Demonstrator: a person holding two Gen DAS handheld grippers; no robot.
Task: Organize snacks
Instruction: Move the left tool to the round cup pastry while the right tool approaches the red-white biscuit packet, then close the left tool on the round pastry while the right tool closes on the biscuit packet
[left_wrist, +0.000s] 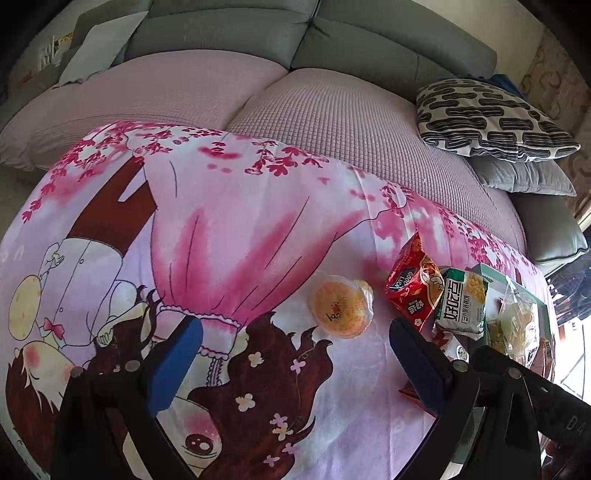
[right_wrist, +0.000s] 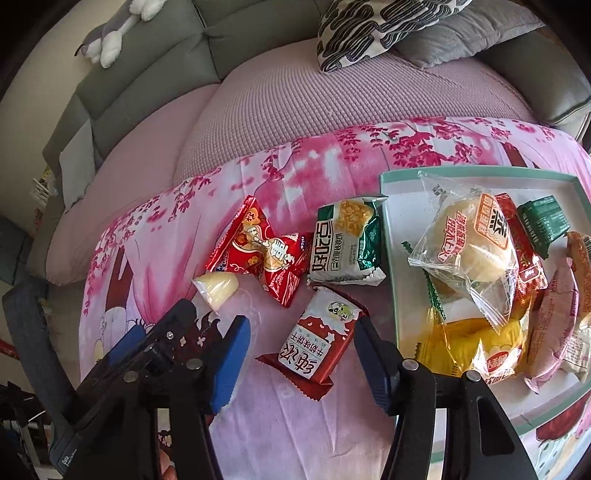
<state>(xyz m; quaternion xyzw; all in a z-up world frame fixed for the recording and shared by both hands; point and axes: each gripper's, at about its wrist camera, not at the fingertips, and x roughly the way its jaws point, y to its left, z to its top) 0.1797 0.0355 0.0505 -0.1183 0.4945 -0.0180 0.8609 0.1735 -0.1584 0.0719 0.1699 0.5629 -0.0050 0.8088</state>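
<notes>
Several wrapped snacks lie on a pink cartoon cloth. A round jelly cup (left_wrist: 341, 306) lies just ahead of my open, empty left gripper (left_wrist: 295, 343); it shows pale in the right wrist view (right_wrist: 218, 290). A red rice-cracker pack (right_wrist: 258, 254), a green-white pack (right_wrist: 347, 242) and a red-white milk-biscuit pack (right_wrist: 314, 347) lie left of a green-rimmed white tray (right_wrist: 397, 221). My open, empty right gripper (right_wrist: 301, 343) hovers over the milk-biscuit pack. The tray holds a wrapped bun (right_wrist: 469, 251), a yellow pack (right_wrist: 476, 347) and several other snacks.
A grey sofa with pink seat covers (left_wrist: 332, 118) stands behind the cloth. A black-and-white patterned pillow (left_wrist: 487, 118) and a grey cushion (left_wrist: 524, 177) lie at the right. A plush toy (right_wrist: 114, 33) sits on the sofa back. The left gripper (right_wrist: 147, 350) shows in the right wrist view.
</notes>
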